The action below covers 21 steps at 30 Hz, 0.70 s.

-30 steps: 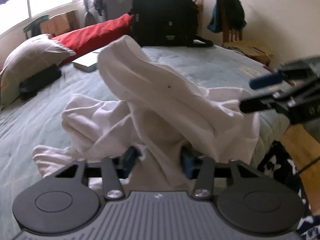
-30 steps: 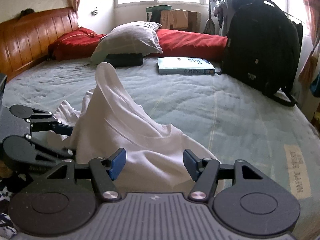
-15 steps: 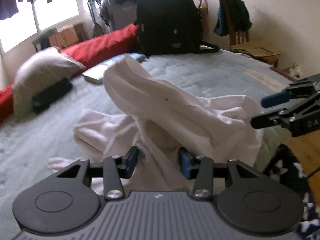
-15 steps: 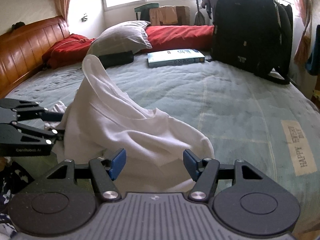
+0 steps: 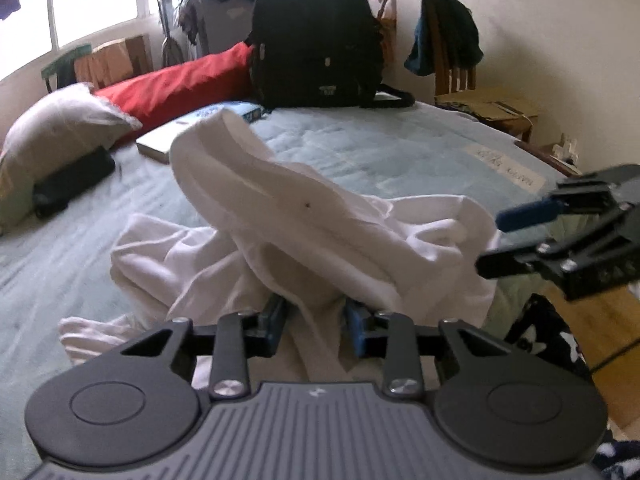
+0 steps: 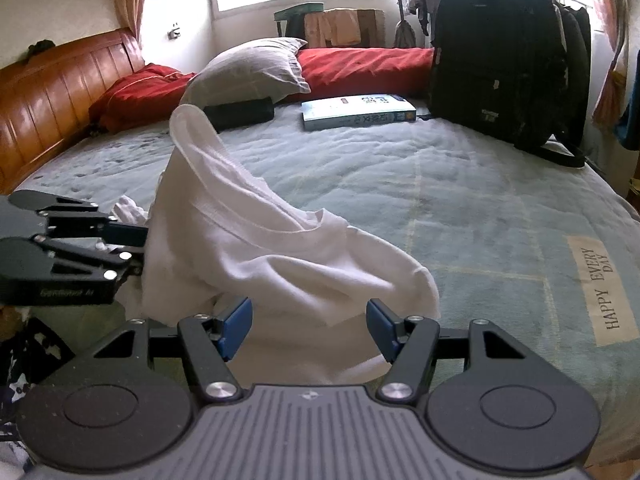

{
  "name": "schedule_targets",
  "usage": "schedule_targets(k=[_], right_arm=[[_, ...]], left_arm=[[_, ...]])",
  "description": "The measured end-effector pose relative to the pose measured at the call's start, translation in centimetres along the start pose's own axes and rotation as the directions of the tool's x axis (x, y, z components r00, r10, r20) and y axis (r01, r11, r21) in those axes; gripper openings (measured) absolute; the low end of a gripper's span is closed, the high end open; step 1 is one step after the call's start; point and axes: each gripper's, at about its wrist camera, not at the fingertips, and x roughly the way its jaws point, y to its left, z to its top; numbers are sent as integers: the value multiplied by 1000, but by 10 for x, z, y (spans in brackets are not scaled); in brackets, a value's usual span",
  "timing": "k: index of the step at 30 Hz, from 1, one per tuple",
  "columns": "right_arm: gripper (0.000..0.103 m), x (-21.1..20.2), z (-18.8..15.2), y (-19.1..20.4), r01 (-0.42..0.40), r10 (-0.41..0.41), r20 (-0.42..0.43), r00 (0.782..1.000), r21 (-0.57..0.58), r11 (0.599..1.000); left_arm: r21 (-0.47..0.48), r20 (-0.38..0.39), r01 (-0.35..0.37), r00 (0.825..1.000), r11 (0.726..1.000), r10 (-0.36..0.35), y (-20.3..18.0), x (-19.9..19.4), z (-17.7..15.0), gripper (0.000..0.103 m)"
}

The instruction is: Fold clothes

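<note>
- Looking from the left wrist, the left gripper [image 5: 314, 320] is closing its jaws around a bunch of the white garment [image 5: 312, 236]. The cloth is sitting between the blue pads [image 5: 275, 318], and the pads are touching it on both sides.
- The white garment is lying in a crumpled heap on the bed [image 5: 380, 152], near its close edge. One part is sticking up high and blocking some of the bed behind it.
- The right gripper [image 5: 516, 236] is showing at the right side, just beside the heap, with its fingers apart.
- A black backpack [image 5: 316, 36] is standing at the far side of the bed. A red cushion [image 5: 180, 84], a grey pillow [image 5: 52, 136] and a book [image 5: 168, 140] are lying near it.
- Looking from the right wrist, the right gripper [image 6: 308, 326] is holding its jaws spread wide. White cloth is lying in the gap, but the pads [image 6: 236, 326] are not pressing on it.
- The white garment [image 6: 256, 248] is piling up right in front, and its tall part is hiding a bit of the black case [image 6: 240, 112] under the pillow [image 6: 252, 68].
- The left gripper [image 6: 136, 248] is poking in from the left, right against the heap.
- The backpack [image 6: 504, 52] is standing far to the right, the book [image 6: 356, 110] is lying flat, and a wooden headboard [image 6: 60, 76] is running along the left.
</note>
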Motion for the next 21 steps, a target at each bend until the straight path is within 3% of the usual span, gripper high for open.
schedule_targets(k=[2, 4, 5, 8, 11, 14, 21], right_arm=[[68, 1, 0, 1, -5, 5, -4, 1000, -1, 1000], [68, 0, 0, 3, -4, 4, -5, 1000, -5, 1000], [68, 0, 0, 3, -5, 5, -5, 1000, -8, 1000], [68, -1, 0, 3, -1, 1, -5, 1000, -12, 1000], [68, 0, 1, 1, 3, -4, -8, 1000, -6, 1000], [68, 4, 2, 0, 3, -3, -14, 1000, 1, 1000], [68, 7, 7, 2, -3, 3, -16, 1000, -7, 1000]], left_arm=[[-49, -49, 20, 999, 999, -22, 10, 12, -1, 31], [-109, -63, 52, 996, 993, -59, 18, 15, -2, 15], [-107, -48, 50, 997, 993, -56, 20, 11, -1, 7], [-91, -1, 31, 1000, 995, -31, 27, -5, 3, 4], [-90, 44, -3, 999, 996, 7, 45, -25, 11, 2], [-86, 65, -101, 992, 991, 107, 67, -39, 18, 0], [-147, 29, -254, 965, 956, 261, 128, -58, 18, 0]])
